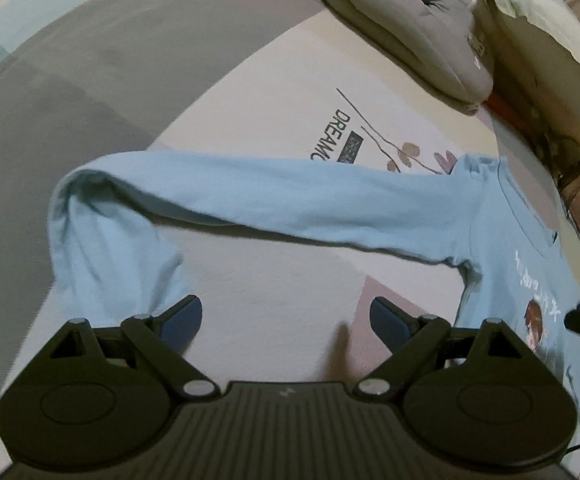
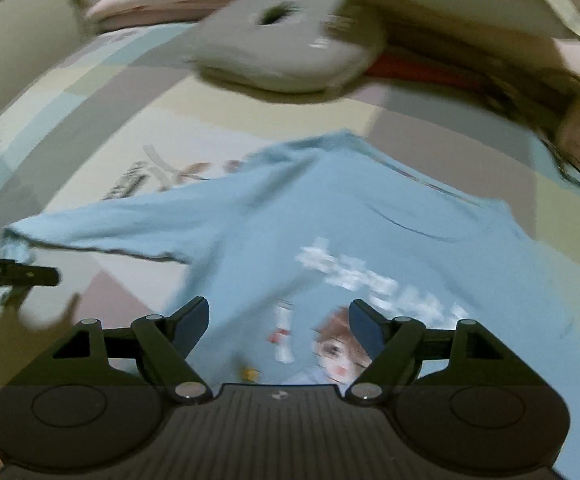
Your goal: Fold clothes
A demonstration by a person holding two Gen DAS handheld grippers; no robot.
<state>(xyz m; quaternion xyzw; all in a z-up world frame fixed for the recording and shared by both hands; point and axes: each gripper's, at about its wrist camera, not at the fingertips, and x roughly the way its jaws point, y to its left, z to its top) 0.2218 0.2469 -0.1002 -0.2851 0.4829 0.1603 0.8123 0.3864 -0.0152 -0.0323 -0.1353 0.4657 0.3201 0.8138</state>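
Note:
A light blue long-sleeved shirt [image 2: 329, 224] lies flat on a patterned bed sheet [image 1: 274, 272], chest print facing up. Its long sleeve [image 1: 250, 196] stretches left across the sheet and bends back at the cuff end [image 1: 106, 240]. My left gripper [image 1: 286, 320] hovers open over bare sheet just below that sleeve, nothing between its blue pads. My right gripper [image 2: 278, 320] is open above the shirt's printed chest, with only the flat cloth below it. The left gripper's finger [image 2: 22, 274] shows as a dark bar at the left edge of the right wrist view.
A grey whale-shaped cushion [image 1: 417, 28] lies at the far side of the bed, beside heaped bedding [image 1: 545, 44]. The same cushion [image 2: 290, 52] shows blurred in the right wrist view. The sheet carries grey, cream and pink patches and a printed word.

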